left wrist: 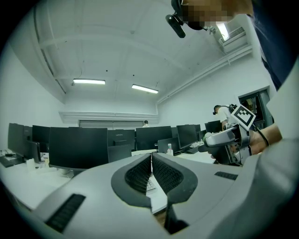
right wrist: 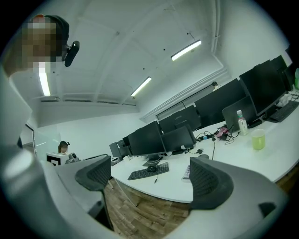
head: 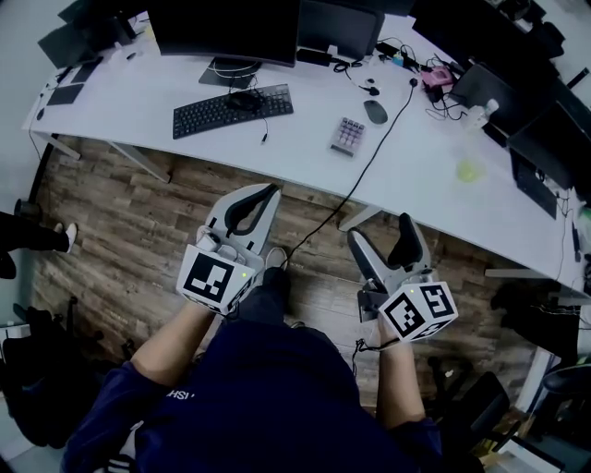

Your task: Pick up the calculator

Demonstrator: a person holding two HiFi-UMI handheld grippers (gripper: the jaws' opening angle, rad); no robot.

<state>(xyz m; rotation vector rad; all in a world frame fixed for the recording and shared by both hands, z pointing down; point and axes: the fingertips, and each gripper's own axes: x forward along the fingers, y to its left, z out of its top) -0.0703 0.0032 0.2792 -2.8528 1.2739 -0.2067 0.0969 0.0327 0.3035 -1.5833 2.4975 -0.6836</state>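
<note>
The calculator, small with pale pinkish keys, lies on the white desk ahead of me; in the right gripper view only an edge of the calculator shows beside the right jaw. My left gripper is held over the wooden floor short of the desk edge, its jaws shut with the pads touching and nothing between them. My right gripper hangs lower right of the calculator, also short of the desk, jaws wide open and empty.
A black keyboard, a mouse and monitors stand on the desk. A black cable runs off the desk edge to the floor between the grippers. A green cup sits to the right. A person's legs show at the left.
</note>
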